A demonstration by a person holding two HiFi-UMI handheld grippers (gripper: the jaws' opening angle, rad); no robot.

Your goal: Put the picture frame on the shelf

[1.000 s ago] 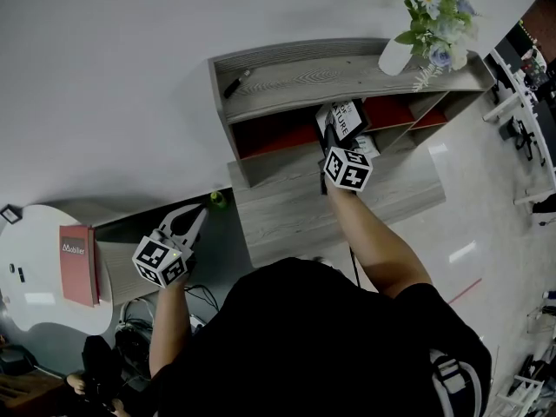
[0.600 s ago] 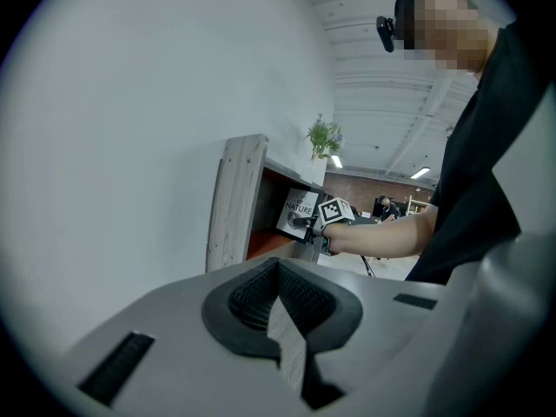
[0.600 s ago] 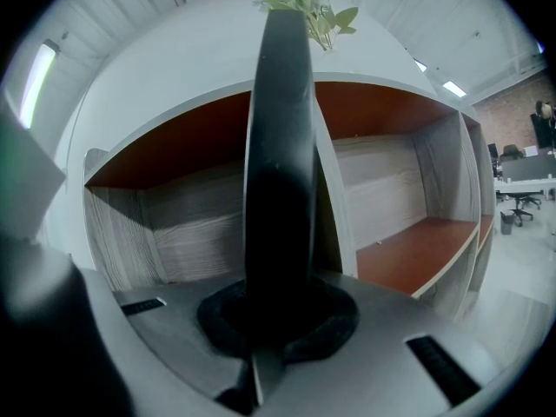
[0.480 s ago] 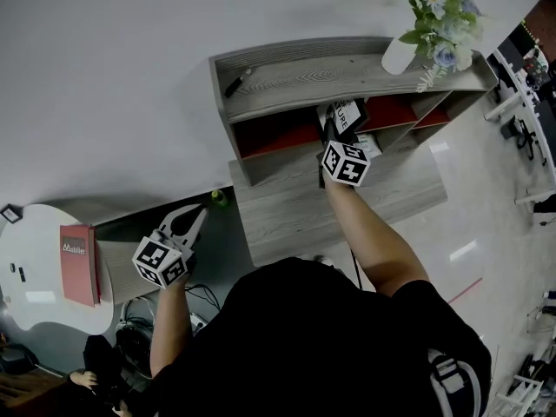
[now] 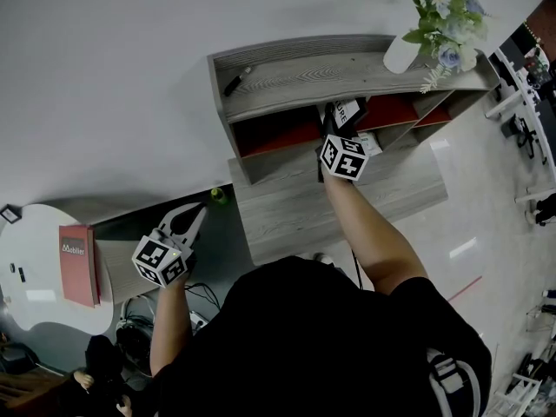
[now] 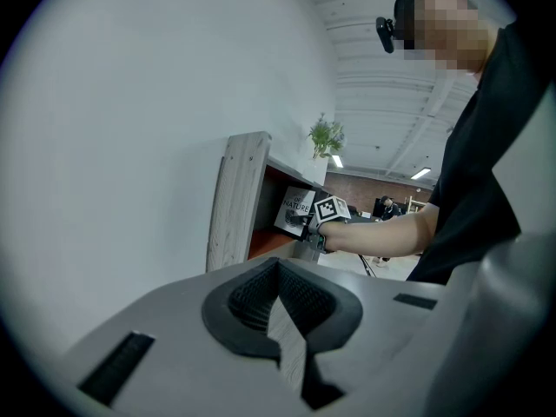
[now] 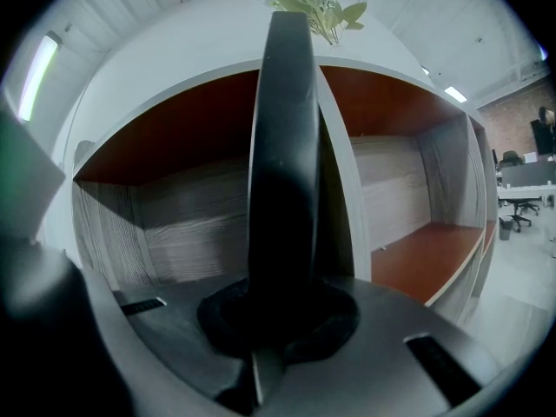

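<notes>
Picture frame (image 5: 346, 111) sat clamped between the fingers of the right gripper (image 5: 333, 129), held at the mouth of the upper opening of a grey wood shelf (image 5: 295, 75) near the top centre of the head view. In the right gripper view, the frame (image 7: 282, 129) rose upright and edge-on from the closed right gripper (image 7: 276, 318), just in front of a pale vertical divider, with the shelf's (image 7: 174, 224) wood-grain back wall and red-brown ceiling behind it. Whether its lower edge touched the shelf board could not be told. The left gripper view caught the frame (image 6: 295, 208) from the side, its printed face showing under the shelf's top board (image 6: 239, 198). The left gripper (image 5: 202, 213) was well apart from the shelf at the lower left of the head view, and its own view showed the left gripper (image 6: 278, 324) with fingers together and nothing between them. A white vase of flowers (image 5: 439, 20) stood on the shelf's top at the upper right. A red book (image 5: 78, 263) lay on a round white table (image 5: 26, 298) at the far lower left.
</notes>
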